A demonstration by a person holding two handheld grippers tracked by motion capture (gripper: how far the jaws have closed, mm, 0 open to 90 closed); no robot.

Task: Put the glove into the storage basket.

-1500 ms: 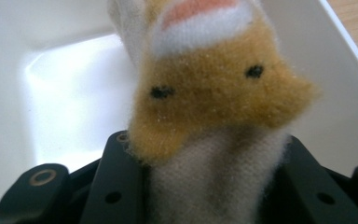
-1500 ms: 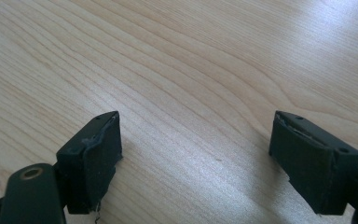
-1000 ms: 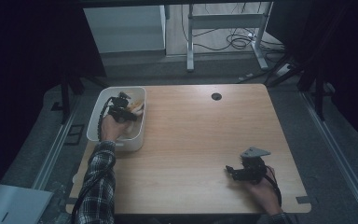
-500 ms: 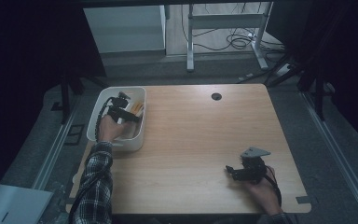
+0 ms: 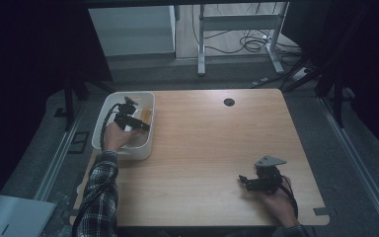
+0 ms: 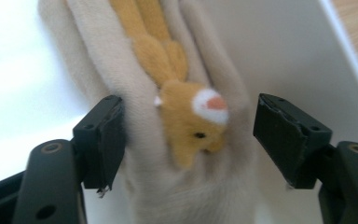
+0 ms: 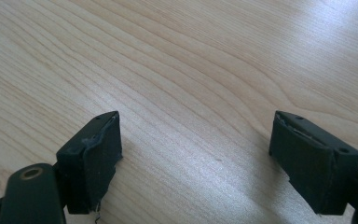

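Observation:
A cream sock with an orange plush animal on it (image 6: 182, 107) lies in the white bin (image 5: 145, 148) at the table's left edge. My left gripper (image 6: 189, 135) is open inside the bin, its two jaws straddling the sock; the left jaw touches the fabric, the right jaw stands a little off it. In the high view the left gripper (image 5: 137, 123) hangs over the bin beside the orange patch of the sock (image 5: 147, 114). My right gripper (image 5: 244, 180) rests open low over the bare wood at the table's front right, and the right gripper (image 7: 196, 158) has nothing between its jaws.
The wooden table (image 5: 212, 143) has a round cable hole (image 5: 229, 102) near its far edge. Metal desk legs and cables (image 5: 246, 44) stand on the floor beyond. A pale sheet (image 5: 10, 217) lies on the floor at bottom left.
My left gripper has shifted slightly toward the near side within the bin. The right gripper has stayed where it was.

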